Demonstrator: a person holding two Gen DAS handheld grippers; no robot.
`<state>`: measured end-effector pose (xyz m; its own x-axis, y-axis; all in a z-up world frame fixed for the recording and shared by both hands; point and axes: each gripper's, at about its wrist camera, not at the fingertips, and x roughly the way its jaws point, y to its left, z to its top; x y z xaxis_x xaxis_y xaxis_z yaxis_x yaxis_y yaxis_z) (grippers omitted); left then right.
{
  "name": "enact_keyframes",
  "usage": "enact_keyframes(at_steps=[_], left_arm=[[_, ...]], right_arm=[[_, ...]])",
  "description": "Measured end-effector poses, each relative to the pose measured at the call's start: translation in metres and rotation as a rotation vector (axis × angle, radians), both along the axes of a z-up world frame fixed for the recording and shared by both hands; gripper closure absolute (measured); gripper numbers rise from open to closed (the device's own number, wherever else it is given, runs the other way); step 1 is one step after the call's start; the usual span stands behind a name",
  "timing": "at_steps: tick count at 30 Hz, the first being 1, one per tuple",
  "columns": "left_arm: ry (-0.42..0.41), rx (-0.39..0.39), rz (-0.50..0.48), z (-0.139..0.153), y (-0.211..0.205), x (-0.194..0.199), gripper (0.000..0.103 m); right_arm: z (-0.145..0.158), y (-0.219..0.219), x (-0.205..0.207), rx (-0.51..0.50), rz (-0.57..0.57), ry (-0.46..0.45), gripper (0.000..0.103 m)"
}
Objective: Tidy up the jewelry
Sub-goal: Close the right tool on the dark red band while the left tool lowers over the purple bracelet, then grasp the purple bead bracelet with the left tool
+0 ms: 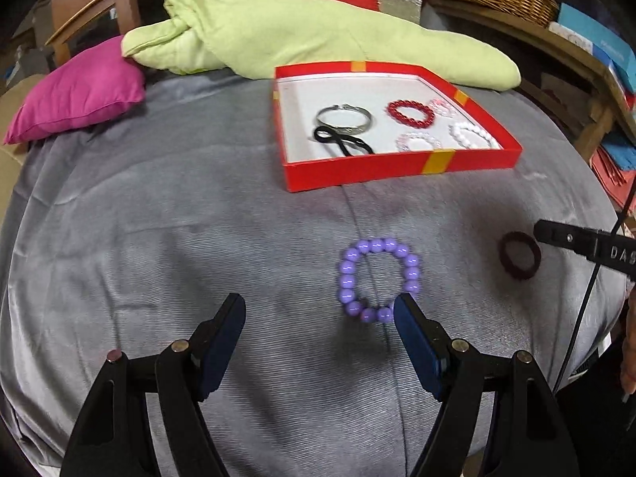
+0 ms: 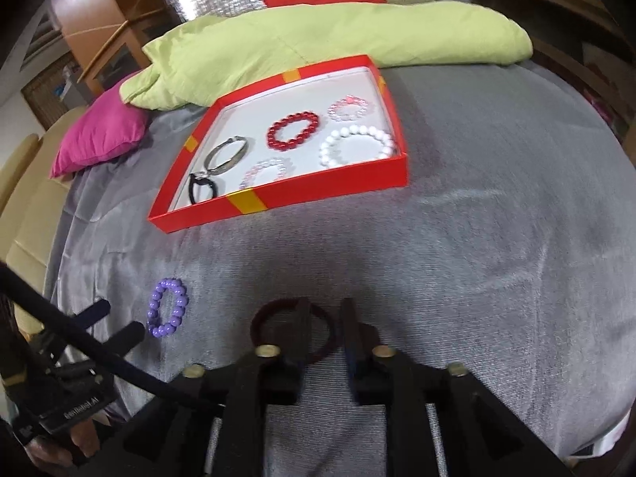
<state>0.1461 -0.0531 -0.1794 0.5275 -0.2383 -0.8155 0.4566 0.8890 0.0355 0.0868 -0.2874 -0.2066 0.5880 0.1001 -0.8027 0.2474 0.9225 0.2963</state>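
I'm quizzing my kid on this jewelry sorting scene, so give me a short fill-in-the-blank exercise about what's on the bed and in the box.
1. The bead bracelet lying on the grey bedspread in front of the left gripper is ____ in colour.
2. The left gripper's jaws are ____.
3. The red bead bracelet lies inside the ____.
4. The dark hair tie at the right gripper lies ____ the box.

Missing words: purple; open; red box; outside
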Motion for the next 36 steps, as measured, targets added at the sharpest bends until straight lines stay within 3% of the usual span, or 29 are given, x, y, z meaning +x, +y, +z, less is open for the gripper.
enact_keyframes(at_steps=[3,7,13,15,17,20,28,34,35,36], left_arm=[[0.021,0.002,-0.010,-0.005,-0.006,0.002,0.025],[0.068,-0.005,-0.012,-0.014,-0.013,0.006,0.025],[0.068,-0.057,-0.027,-0.015,-0.013,0.006,0.025],[0.069,-0.081,-0.029,-0.014,-0.011,0.006,0.026],[0.059,-0.082,-0.035,-0.013,-0.011,0.006,0.039],[0.060,-0.088,-0.045,-0.014,-0.013,0.006,0.060],[0.042,-0.095,-0.067,-0.013,-0.013,0.005,0.082],[0.050,-0.099,-0.057,-0.013,-0.012,0.008,0.078],[0.053,-0.089,-0.050,-0.014,-0.013,0.009,0.061],[0.066,-0.072,-0.039,-0.016,-0.013,0.010,0.051]], right_arm=[[-0.001,-0.004,-0.001,0.012,-0.006,0.001,0.069],[-0.005,0.001,0.000,-0.007,0.017,0.013,0.069],[-0.011,0.016,0.003,-0.074,0.071,0.036,0.069],[-0.012,0.019,0.002,-0.101,0.078,0.033,0.076],[-0.012,0.018,0.002,-0.120,0.076,0.036,0.087],[-0.012,0.015,0.001,-0.122,0.065,0.032,0.092],[-0.010,0.013,0.000,-0.134,0.051,0.027,0.093],[-0.016,0.017,0.003,-0.150,0.065,0.054,0.091],[-0.016,0.017,0.003,-0.151,0.065,0.055,0.091],[-0.017,0.017,0.004,-0.156,0.068,0.057,0.091]])
